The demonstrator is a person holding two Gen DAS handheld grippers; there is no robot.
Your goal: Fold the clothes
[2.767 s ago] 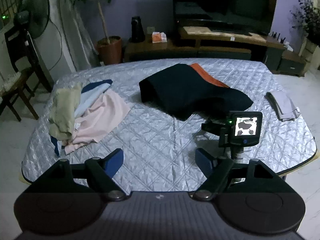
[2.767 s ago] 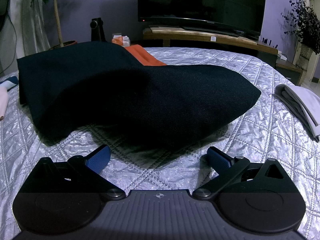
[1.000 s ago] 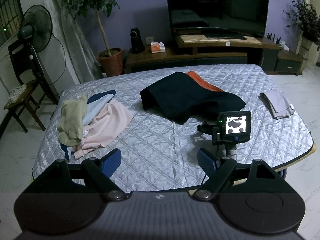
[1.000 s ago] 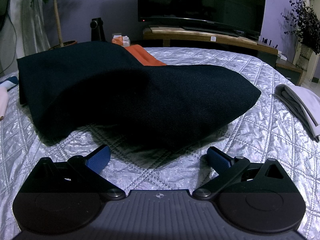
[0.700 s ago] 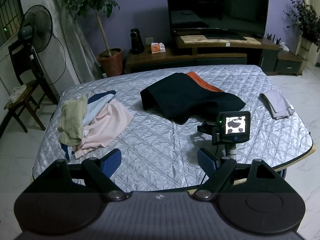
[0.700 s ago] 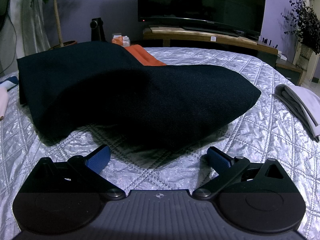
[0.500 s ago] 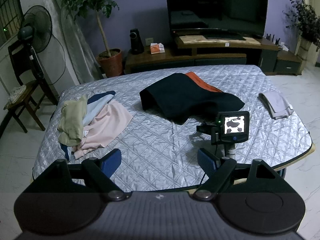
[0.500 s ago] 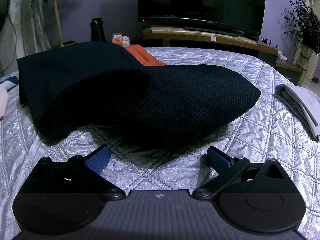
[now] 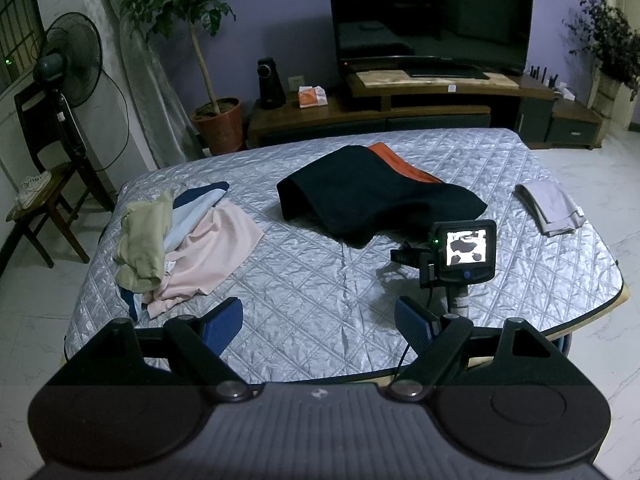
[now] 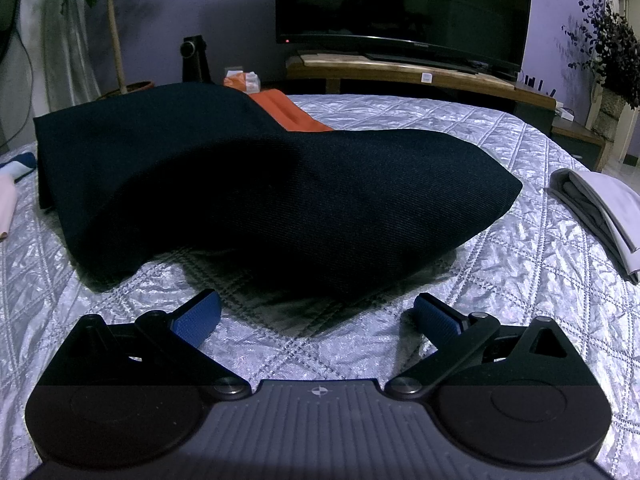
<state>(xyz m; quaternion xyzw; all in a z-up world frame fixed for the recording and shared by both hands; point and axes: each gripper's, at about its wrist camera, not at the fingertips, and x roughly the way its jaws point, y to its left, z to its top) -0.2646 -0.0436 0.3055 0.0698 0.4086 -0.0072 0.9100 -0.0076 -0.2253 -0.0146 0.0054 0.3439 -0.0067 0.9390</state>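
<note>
Clothes lie on the counter (image 9: 320, 320), which wears a quilted silver cover. We see a loose heap of clothes (image 9: 180, 240) at its left side: an olive piece on top, a pale blue and a navy one under it, and a pink one spread toward the middle. Near the centre lies a dark garment (image 9: 376, 204), humped rather than flat, with an orange piece (image 9: 400, 162) showing from under its far edge. At the right edge, well apart from the rest, sits a folded grey garment (image 9: 552, 208).

Our left gripper (image 9: 319, 322) hangs above the near edge of the counter, its blue pads wide apart with nothing between them. Our right gripper (image 10: 316, 314) sits low over the cover just before the dark garment (image 10: 256, 184), released as well, pads spread and touching no cloth. From the left wrist view we see the right gripper's small lit screen (image 9: 466, 248) between us and the dark garment.

Beyond the counter stand a television (image 9: 432, 16) on a low wooden stand, a potted tree (image 9: 200, 40), a fan (image 9: 68, 64) and a chair (image 9: 40, 184).
</note>
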